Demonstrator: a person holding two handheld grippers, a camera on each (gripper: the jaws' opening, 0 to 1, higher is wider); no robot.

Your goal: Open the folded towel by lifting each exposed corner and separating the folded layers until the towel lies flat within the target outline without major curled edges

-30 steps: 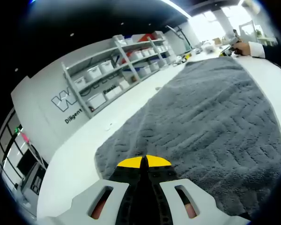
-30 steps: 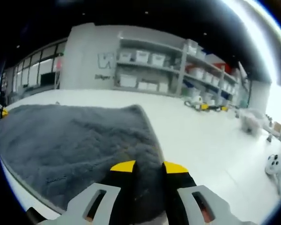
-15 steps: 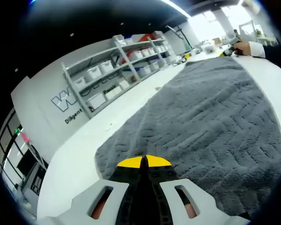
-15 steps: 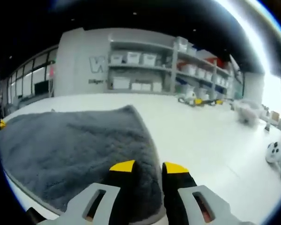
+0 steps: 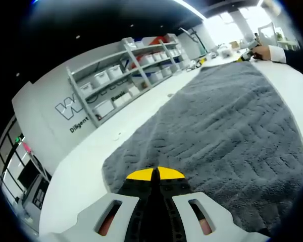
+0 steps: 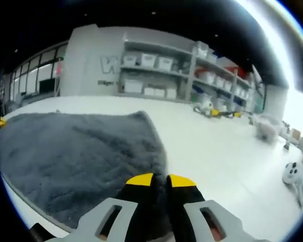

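Flanking towel (image 5: 227,121): shelving (image 5: 126,75), white table (image 6: 217,146)

One grey towel (image 5: 227,126) lies on one white table (image 5: 86,176), ahead of both grippers. Two grippers are counted: the left gripper (image 5: 155,174) and the right gripper (image 6: 159,180), each with two yellow-tipped jaws. Beyond the towel stands one shelving unit (image 6: 166,70) holding many white bins, too small to count.
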